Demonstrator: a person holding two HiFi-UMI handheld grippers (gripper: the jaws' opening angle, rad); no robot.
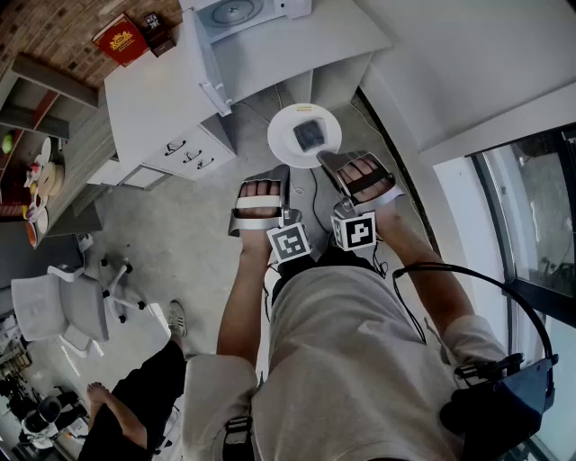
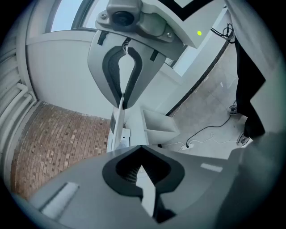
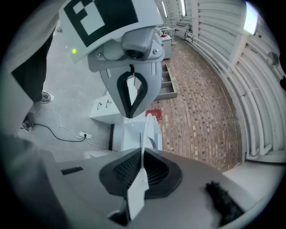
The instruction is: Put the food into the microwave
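A white plate (image 1: 286,137) with a dark piece of food (image 1: 310,134) on it hangs above the floor in front of me. My left gripper (image 1: 285,173) is shut on the plate's near left rim. At the near right rim my right gripper (image 1: 326,162) is shut on it too. In the left gripper view the plate (image 2: 147,194) runs edge-on from my left gripper (image 2: 143,176) to the right gripper (image 2: 123,71). The right gripper view shows the plate (image 3: 143,134) edge-on between my right gripper (image 3: 142,172) and the left gripper (image 3: 131,87). The white microwave (image 1: 241,13) stands ahead on a cabinet, its door (image 1: 212,79) swung open.
The microwave sits on a white cabinet (image 1: 153,103) with drawers; a red box (image 1: 120,40) lies on its far corner. A white office chair (image 1: 67,302) and another person's legs (image 1: 135,396) are at the lower left. A power cable (image 2: 203,134) lies on the floor. A window wall (image 1: 531,225) runs along the right.
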